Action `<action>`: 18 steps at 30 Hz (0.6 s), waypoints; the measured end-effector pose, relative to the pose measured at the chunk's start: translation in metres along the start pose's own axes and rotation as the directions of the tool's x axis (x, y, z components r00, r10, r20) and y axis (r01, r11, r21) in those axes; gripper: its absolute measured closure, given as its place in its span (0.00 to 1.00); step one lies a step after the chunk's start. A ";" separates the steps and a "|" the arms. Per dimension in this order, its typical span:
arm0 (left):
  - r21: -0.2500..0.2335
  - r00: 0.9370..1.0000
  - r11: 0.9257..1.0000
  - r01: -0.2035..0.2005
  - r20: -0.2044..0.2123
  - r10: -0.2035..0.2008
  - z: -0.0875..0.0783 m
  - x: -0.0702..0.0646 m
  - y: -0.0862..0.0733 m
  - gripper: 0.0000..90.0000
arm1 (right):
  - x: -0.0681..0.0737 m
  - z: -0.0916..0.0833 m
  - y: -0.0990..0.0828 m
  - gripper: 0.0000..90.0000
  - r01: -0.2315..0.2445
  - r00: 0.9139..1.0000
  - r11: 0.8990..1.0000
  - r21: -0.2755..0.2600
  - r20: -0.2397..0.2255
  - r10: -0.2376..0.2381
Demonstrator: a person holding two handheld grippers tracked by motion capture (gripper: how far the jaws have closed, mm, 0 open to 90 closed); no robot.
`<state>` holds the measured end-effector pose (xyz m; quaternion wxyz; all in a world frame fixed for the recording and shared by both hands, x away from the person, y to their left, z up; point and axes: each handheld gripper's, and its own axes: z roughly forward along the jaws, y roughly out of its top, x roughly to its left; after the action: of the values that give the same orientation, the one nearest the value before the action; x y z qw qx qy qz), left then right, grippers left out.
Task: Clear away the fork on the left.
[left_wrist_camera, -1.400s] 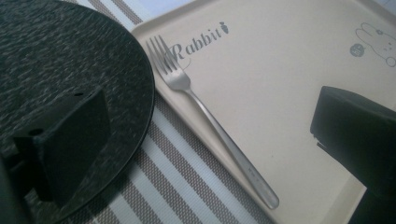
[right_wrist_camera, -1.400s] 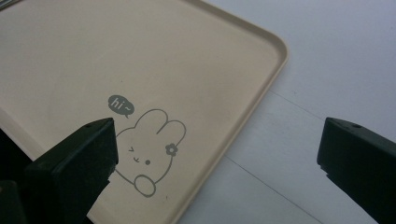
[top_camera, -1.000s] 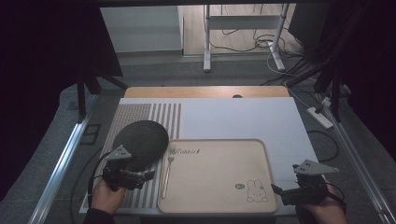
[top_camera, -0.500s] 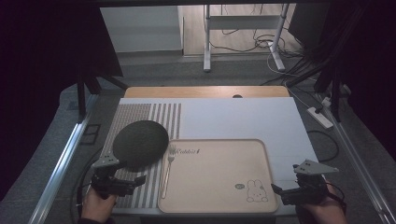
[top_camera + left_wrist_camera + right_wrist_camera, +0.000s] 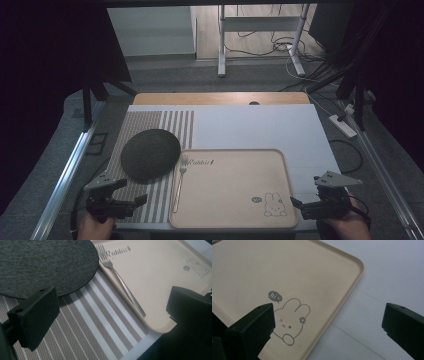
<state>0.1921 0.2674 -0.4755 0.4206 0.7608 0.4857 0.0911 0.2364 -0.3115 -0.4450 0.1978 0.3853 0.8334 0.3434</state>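
The white table (image 5: 250, 125) is lying under everything, and the beige tray (image 5: 235, 170) is sitting at its near middle; take that tray as your landmark. Left of the tray, the striped mat (image 5: 150, 125) is covering the table's left part and running under the tray's left edge. The dark round mat (image 5: 150, 154) is resting on the striped mat just off the tray's far-left corner, its rim coming close to the tray without clearly touching it. You are holding the left gripper (image 5: 131, 202) over the near end of the striped mat, left of the tray's near-left corner and nearer to you than the round mat; its jaws are standing wide apart with nothing between them, and in the left gripper view (image 5: 110, 312) they are framing the stripes and the tray's corner. You are holding the right gripper (image 5: 300, 207) just off the tray's near-right corner, jaws likewise spread and gripping nothing; in the right gripper view (image 5: 329, 325) they are straddling the tray's rim beside the printed rabbit (image 5: 289, 320). The fork (image 5: 179, 182) is lying along the tray's left edge, tines pointing away from you toward the printed word, apart from both grippers.
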 end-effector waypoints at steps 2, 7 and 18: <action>0.004 1.000 1.000 -0.002 -0.008 0.002 -0.001 -0.001 -0.002 0.00 | 0.000 0.000 0.000 0.00 0.000 1.000 1.000 0.001 0.001 0.000; -0.001 0.998 1.000 -0.019 -0.052 0.019 -0.007 -0.005 -0.008 0.00 | 0.000 0.000 0.000 0.00 0.001 1.000 1.000 0.000 0.001 -0.001; 0.022 0.995 0.999 -0.026 -0.091 0.028 -0.013 -0.009 -0.013 0.00 | 0.001 0.000 0.000 0.00 0.001 1.000 1.000 0.005 0.005 -0.001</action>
<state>0.1715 0.2695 -0.4740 0.3885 0.7668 0.4950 0.1265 0.2360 -0.3105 -0.4451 0.1992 0.3863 0.8338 0.3403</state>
